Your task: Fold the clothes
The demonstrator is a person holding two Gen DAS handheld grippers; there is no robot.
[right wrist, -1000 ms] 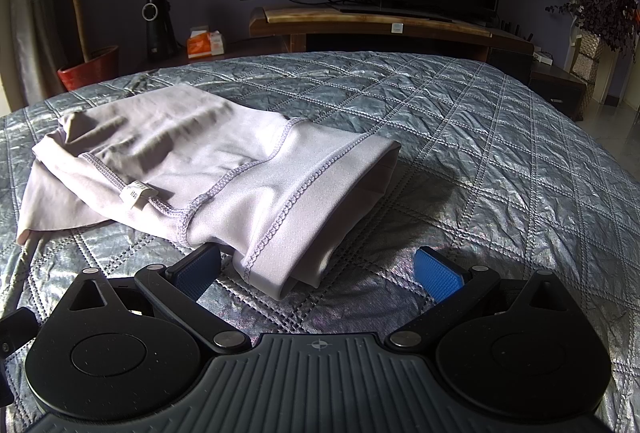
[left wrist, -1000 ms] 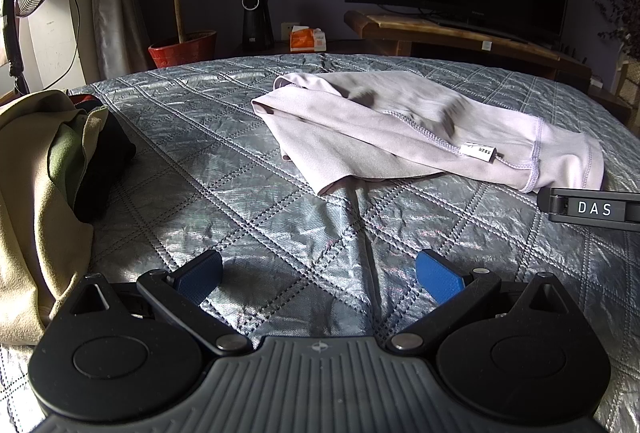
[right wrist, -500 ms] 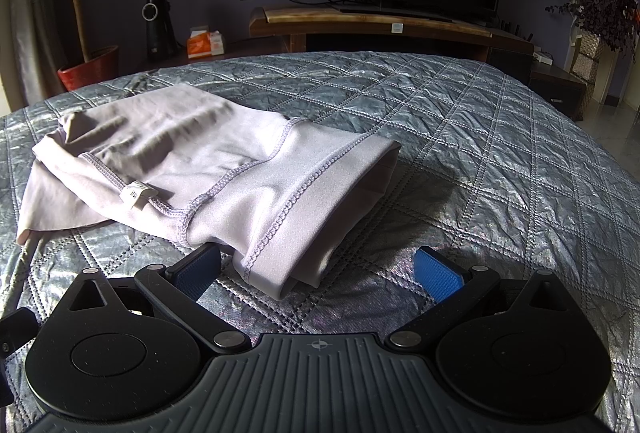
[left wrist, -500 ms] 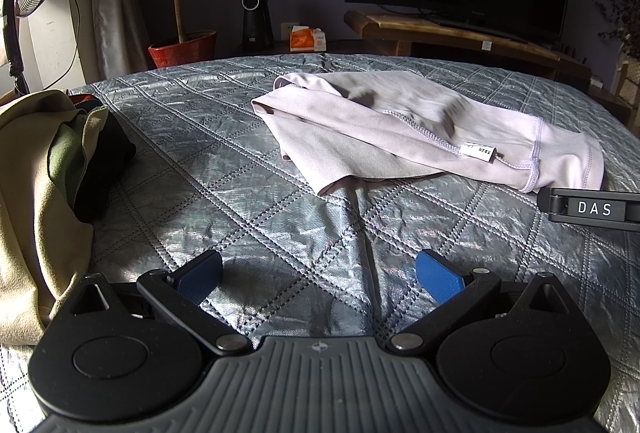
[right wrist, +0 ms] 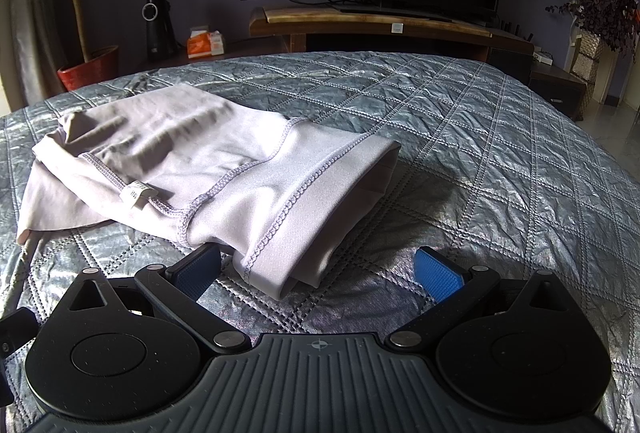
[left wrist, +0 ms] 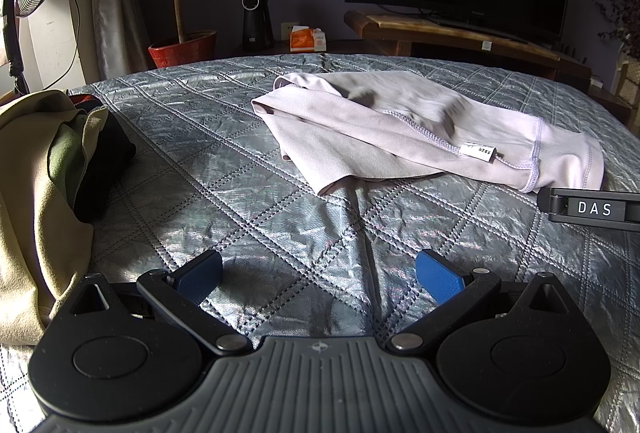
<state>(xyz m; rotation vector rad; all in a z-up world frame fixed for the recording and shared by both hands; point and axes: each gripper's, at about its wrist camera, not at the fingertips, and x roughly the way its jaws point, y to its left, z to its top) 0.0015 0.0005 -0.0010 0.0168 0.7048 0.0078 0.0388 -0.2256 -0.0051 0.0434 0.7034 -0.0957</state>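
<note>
Lilac garment [right wrist: 224, 173] lies loosely folded (white tag showing).

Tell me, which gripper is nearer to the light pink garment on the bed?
Right. The right gripper sits at the light pink garment, its waistband end between the open fingers. The left gripper is open over bare quilt, apart from it.

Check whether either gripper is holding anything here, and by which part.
Nothing is held. The left gripper is open over bare quilt; the right gripper is open, the pale lilac stretch garment's waistband end lying between its fingers, ungripped.
</note>
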